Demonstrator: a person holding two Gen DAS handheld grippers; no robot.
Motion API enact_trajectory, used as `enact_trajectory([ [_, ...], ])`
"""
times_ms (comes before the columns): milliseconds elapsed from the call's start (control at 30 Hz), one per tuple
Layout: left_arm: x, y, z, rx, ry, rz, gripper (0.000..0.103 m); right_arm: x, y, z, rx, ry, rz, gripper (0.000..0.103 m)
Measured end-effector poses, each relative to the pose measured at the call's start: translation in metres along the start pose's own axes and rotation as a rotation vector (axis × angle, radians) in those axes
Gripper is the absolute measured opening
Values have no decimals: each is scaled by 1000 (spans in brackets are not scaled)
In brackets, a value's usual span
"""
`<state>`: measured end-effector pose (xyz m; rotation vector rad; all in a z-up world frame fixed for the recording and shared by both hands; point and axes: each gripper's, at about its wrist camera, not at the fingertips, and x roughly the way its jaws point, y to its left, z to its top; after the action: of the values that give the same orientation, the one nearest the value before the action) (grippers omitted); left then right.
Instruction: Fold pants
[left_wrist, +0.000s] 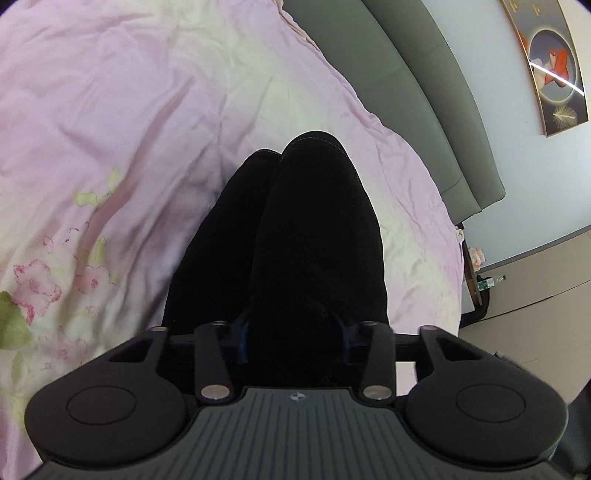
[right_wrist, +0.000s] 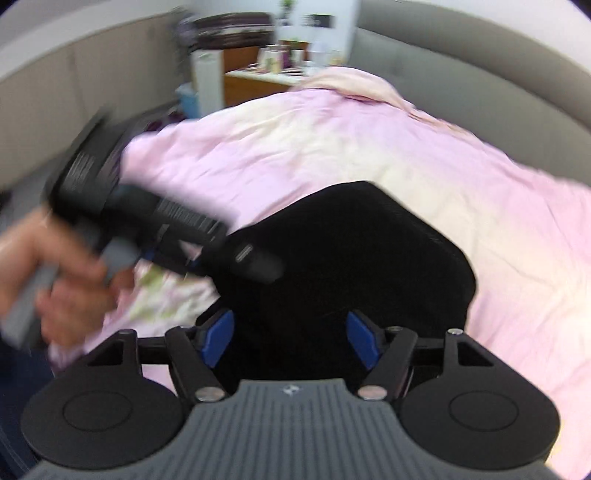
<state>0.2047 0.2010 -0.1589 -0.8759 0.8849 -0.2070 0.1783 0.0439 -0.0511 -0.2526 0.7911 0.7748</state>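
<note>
1. Nearest us in the left wrist view, the left tongs (left_wrist: 293, 338) sit low in the frame with black cloth filling the gap between their blue pads; we judge them clamped on the pants (left_wrist: 295, 229), though the dark fabric hides the contact itself.
2. From there the pants run up the middle of the frame as two dark lobes side by side, lying on the pink floral quilt (left_wrist: 110, 147) of the bed.
3. In the right wrist view, the right tongs (right_wrist: 291, 341) stand with their blue pads well apart, black cloth lying between them; we cannot tell whether they have any hold.
4. That view is blurred. The pants (right_wrist: 351, 258) form a broad dark shape in the centre, and the other gripper comes in from the middle left, held by the person's hand (right_wrist: 55, 291), its tip reaching the cloth.
5. What could go wrong, as we judge it:
   - With only one side held firmly, a lift could drag the cloth askew and leave the legs misaligned.
   - Black on black hides the layers, so we may pinch one layer where we want two.
   - A soft, rumpled quilt (right_wrist: 369, 147) may be caught along with the cloth.
   - Fast motion could let the fabric slip free.
</note>
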Motion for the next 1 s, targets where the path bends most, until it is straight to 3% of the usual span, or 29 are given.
enact_trajectory([
  [67,-4,-11,-4,69,-44,5,40,8,-29,28,137,83,5,80],
  [233,-14,-61,-25,369,-118,30,37,41,-64,87,343,209,-20,82],
  [333,-10,-79,-39,477,-132,43,37,70,-70,116,418,290,4,82],
  [500,-6,-83,-45,514,-130,50,37,116,-61,153,466,434,-68,82],
  [567,-6,-80,-44,512,-130,45,37,135,-57,159,485,503,-142,82],
  [733,-3,-79,-44,515,-131,45,37,170,-30,163,372,568,-265,82],
  [800,-3,-77,-44,506,-129,41,37,179,-23,158,287,580,-324,71],
  [833,-3,-77,-43,501,-128,40,37,182,-21,154,256,592,-335,57],
  [933,-3,-74,-41,485,-129,32,37,175,-30,147,252,558,-295,35],
  [1000,-5,-74,-40,481,-128,13,36,162,-34,147,269,514,-277,29],
])
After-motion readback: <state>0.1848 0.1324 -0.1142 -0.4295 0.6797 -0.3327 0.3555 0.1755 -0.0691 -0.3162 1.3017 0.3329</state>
